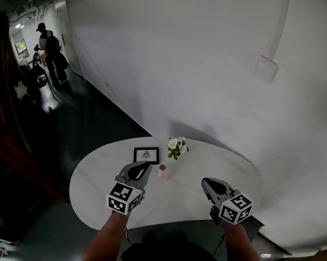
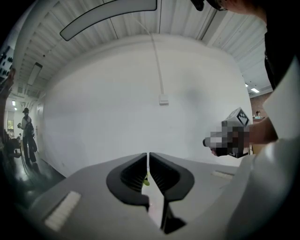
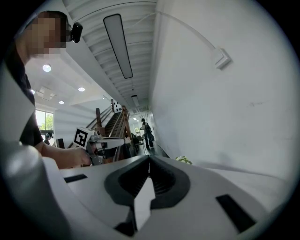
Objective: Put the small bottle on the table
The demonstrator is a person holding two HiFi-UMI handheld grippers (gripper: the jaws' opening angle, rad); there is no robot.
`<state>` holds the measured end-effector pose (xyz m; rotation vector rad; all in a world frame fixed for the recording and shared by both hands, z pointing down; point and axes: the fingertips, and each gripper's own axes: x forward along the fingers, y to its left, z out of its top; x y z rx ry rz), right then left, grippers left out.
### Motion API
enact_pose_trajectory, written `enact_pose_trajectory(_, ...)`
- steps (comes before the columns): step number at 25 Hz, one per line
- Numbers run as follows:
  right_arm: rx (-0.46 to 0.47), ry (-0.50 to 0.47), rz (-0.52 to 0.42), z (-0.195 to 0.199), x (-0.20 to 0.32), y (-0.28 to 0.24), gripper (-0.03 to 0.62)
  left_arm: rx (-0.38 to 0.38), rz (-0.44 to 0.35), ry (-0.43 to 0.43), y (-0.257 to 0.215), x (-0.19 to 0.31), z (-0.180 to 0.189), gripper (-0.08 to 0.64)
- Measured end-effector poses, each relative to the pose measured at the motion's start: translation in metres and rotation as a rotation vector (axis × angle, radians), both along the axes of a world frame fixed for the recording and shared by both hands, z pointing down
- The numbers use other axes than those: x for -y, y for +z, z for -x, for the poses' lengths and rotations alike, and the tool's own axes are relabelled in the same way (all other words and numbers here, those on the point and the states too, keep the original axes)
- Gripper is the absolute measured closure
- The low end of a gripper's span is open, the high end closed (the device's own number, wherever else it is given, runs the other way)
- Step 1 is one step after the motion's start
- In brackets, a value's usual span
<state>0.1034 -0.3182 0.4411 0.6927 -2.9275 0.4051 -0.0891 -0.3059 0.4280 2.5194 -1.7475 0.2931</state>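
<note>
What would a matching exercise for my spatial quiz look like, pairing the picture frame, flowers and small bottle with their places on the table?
Things:
1 picture frame
2 flowers
3 small bottle

Places:
A farthest from the person
B just right of the left tongs
C left of the flowers

Pairs: 1-C; 2-A; 3-B

The small bottle (image 1: 162, 170) stood on the white, round-ended table (image 1: 94, 178), near its middle. It was a tiny pale-pink thing with a darker top, just beside my left claw (image 1: 146, 165), not in it.
</note>
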Motion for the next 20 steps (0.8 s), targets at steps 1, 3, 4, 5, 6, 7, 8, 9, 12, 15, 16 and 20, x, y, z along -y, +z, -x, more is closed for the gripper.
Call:
enact_pose_trajectory(1,0.003,-0.010,-0.001,-0.005,-0.001,0.001,0.580,-0.010,0.002,-0.010,0.000,-0.001,-0.005,0.535)
enact_pose_trajectory(3,0.016,-0.026,0.002,-0.016,-0.001,0.002,0.581,-0.022,0.010,-0.029,0.002,-0.003,-0.015,0.537)
enact_pose_trajectory(4,0.021,-0.034,0.004,-0.022,-0.001,0.003,0.581,-0.027,0.017,-0.039,0.004,-0.005,-0.019,0.537)
enact_pose_trajectory(5,0.024,-0.042,0.004,-0.027,-0.001,0.003,0.581,-0.035,0.023,-0.049,0.006,-0.007,-0.023,0.538)
enact_pose_trajectory(6,0.026,-0.050,0.002,-0.031,-0.001,0.004,0.581,-0.046,0.030,-0.061,0.008,-0.008,-0.026,0.538)
enact_pose_trajectory(7,0.026,-0.058,-0.003,-0.034,0.000,0.003,0.581,-0.060,0.036,-0.075,0.009,-0.011,-0.028,0.540)
enact_pose_trajectory(8,0.024,-0.065,-0.011,-0.036,0.000,0.002,0.581,-0.076,0.042,-0.093,0.010,-0.013,-0.029,0.540)
enact_pose_trajectory(9,0.021,-0.070,-0.021,-0.037,0.001,0.001,0.581,-0.094,0.047,-0.112,0.011,-0.016,-0.029,0.540)
enact_pose_trajectory(12,0.029,-0.083,-0.046,-0.037,0.002,-0.003,0.581,-0.139,0.057,-0.166,0.013,-0.023,-0.029,0.541)
enact_pose_trajectory(15,0.055,-0.107,-0.061,-0.028,0.000,-0.007,0.581,-0.138,0.072,-0.183,0.016,-0.029,-0.026,0.541)
enact_pose_trajectory(16,0.064,-0.113,-0.064,-0.023,-0.001,-0.008,0.581,-0.131,0.076,-0.182,0.016,-0.031,-0.024,0.541)
enact_pose_trajectory(20,0.081,-0.118,-0.082,-0.002,-0.004,-0.016,0.581,-0.113,0.060,-0.179,0.008,-0.033,-0.009,0.541)
